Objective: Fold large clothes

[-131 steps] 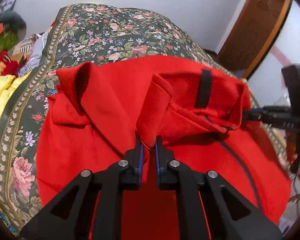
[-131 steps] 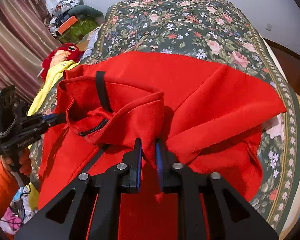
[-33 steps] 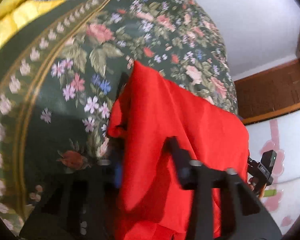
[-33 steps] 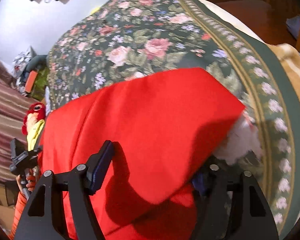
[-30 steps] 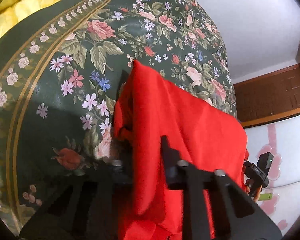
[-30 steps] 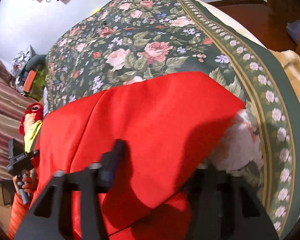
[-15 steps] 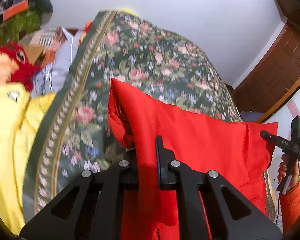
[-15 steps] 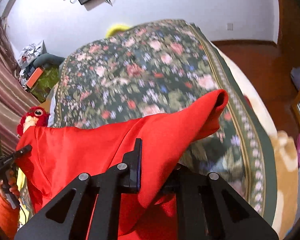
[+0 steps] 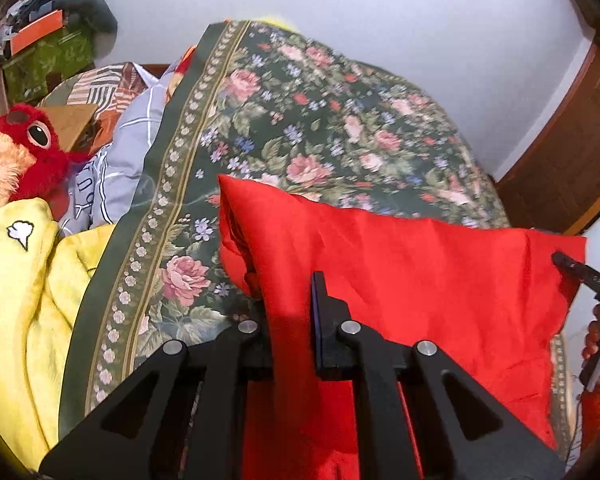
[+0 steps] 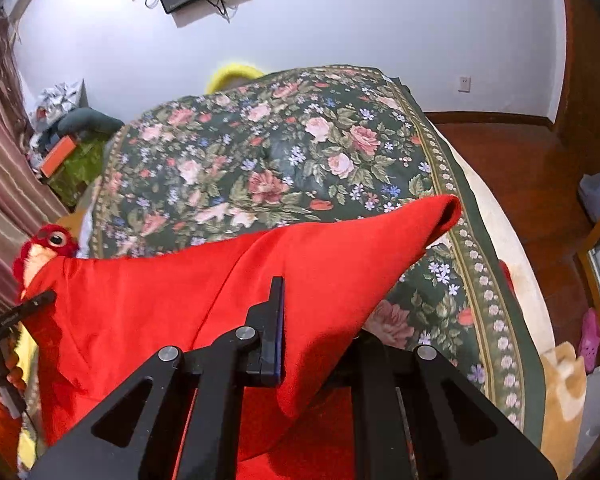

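A large red garment [image 9: 420,276] hangs stretched between my two grippers above the floral bed cover [image 9: 320,120]. My left gripper [image 9: 290,304] is shut on the garment's left edge, with cloth bunched between the jaws and hiding the left finger. My right gripper [image 10: 316,320] is shut on the garment [image 10: 188,308] at its right side, and a folded corner sticks out to the right over the bed cover [image 10: 260,152]. The right finger is hidden under cloth. Each view shows the other gripper at its edge.
A yellow cloth [image 9: 16,304], a grey striped cloth [image 9: 120,160] and a red plush toy [image 9: 24,148] lie at the bed's left. Clutter [image 10: 68,148] sits by the curtain. A wooden door [image 9: 572,132] and a wooden floor [image 10: 520,168] lie to the right.
Both grippers closed on the garment's side edges a second ago and lifted it off the bed. It now hangs higher and is stretched wider between them.
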{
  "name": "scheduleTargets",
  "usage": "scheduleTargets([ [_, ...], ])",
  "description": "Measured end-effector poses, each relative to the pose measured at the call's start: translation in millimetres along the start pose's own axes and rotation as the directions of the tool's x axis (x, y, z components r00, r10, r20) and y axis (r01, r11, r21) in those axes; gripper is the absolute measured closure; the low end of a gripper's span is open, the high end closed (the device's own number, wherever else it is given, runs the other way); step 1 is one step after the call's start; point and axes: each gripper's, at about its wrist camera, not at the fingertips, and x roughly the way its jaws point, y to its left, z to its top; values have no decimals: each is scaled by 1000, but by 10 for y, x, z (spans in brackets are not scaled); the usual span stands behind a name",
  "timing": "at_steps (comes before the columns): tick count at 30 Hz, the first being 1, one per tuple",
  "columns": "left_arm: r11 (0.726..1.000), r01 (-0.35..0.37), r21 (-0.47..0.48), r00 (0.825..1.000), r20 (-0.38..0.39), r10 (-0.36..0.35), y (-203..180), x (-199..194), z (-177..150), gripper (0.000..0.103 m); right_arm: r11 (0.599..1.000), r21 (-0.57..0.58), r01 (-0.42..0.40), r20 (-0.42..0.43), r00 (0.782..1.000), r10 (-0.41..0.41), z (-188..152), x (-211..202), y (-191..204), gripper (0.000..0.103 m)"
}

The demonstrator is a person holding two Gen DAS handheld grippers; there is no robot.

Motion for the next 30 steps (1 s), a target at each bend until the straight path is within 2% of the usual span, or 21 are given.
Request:
scheduleTargets([
  [5,998,-56,42,997,-42,58,41,229,-67,93,998,-48,45,-4,999,-46,-99,95,-27,93],
  [9,994,-94,62,992,-78,99,59,360,-128,90,994,-81,73,-27,997,-75,-151,185,-38,88],
  [10,993,-104,64,991,-81,109,63,379,-144,86,993,-86,83,-47,995,-87,-157,214,-46,87],
  [11,991,-116,67,989,-81,121,62,391,-154,83,992,-86,88,-66,993,-94,-161,237,-54,80],
  [12,988,-137,70,987,-80,143,64,396,-170,76,992,-77,95,-94,990,-102,-169,254,-73,72],
  [13,984,-164,75,983,-77,169,61,397,-181,67,993,-70,100,-106,989,-107,-181,267,-81,68],
  [14,980,-183,82,980,-70,188,59,382,-193,64,992,-63,105,-119,987,-112,-199,266,-92,63],
  [15,976,-198,92,977,-60,204,54,351,-206,58,992,-60,111,-134,984,-118,-219,247,-102,61],
  [17,973,-204,111,976,-54,211,39,271,-225,55,991,-61,122,-152,980,-130,-260,211,-103,58],
  [18,972,-203,116,976,-58,211,30,233,-229,52,990,-62,130,-161,977,-138,-281,177,-102,54],
  [20,970,-202,133,976,-58,211,-10,101,-243,51,989,-64,133,-162,977,-142,-324,63,-83,47],
  [21,968,-206,145,975,-53,216,-39,22,-251,49,989,-65,131,-159,977,-140,-344,10,-67,47],
  [25,954,-245,171,967,-27,253,-168,-308,-280,33,990,-77,119,-163,978,-130,-414,-277,40,46],
  [28,955,-232,183,971,-13,238,-248,-601,-341,32,989,-109,102,-146,982,-118,-479,-555,150,41],
  [30,958,-218,188,975,-8,223,-293,-788,-398,31,985,-144,95,-115,987,-112,-557,-794,241,33],
])
